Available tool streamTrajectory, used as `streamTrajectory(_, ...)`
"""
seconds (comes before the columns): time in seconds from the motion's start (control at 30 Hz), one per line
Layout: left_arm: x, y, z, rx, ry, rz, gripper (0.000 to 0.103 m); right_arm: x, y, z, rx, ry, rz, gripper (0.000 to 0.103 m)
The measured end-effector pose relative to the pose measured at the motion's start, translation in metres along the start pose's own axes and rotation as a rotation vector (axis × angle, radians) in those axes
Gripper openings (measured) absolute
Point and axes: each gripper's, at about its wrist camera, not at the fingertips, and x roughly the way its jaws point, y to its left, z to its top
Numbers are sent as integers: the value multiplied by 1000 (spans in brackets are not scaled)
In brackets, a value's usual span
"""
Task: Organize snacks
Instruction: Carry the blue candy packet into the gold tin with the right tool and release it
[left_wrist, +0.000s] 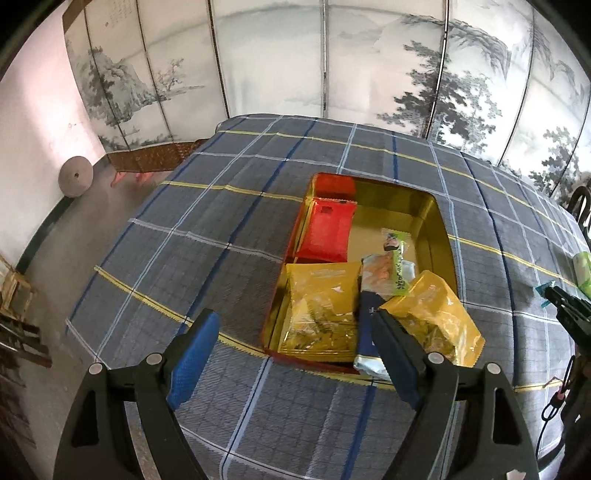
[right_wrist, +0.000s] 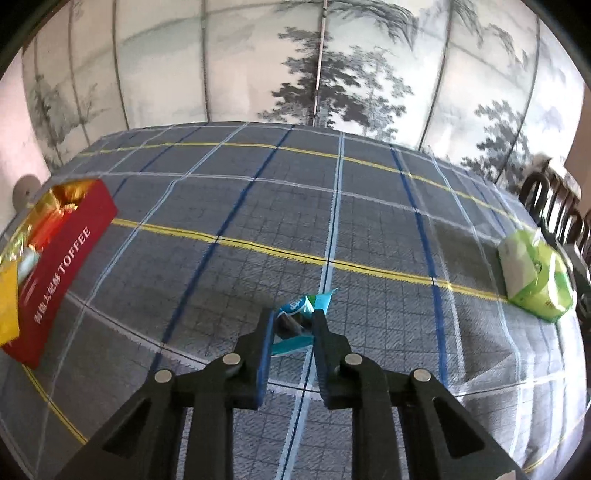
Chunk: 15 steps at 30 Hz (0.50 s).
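A table (right_wrist: 258, 192) draped in blue-grey plaid cloth is backed by a painted folding screen (left_wrist: 280, 62). Snack packets are seen in the red toffee tin (left_wrist: 434, 236) mid-table. The left hand-held gripper (left_wrist: 291, 328) is spread open; a teal packet (right_wrist: 295, 325) is pinched by the right hand-held gripper (right_wrist: 293, 325).

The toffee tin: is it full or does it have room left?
Room left. The toffee tin shows bare gold floor at its far right, beyond the red packet.

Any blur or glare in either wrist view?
Left wrist view: sharp overall, glare on the gold tin interior and yellow packets. Right wrist view: motion blur on the tin and green pack; teal packet in the right gripper stays sharp.
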Motion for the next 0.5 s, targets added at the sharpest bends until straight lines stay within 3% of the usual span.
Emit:
streamTrajectory(0.3,0,9,0,-28,-5,-20,82,-16,19,14,-27,-27,20,19)
streamTrajectory(0.5,-3,18,-2,-48,-10,-9,82,-38,58,36,-68,-83,97,19)
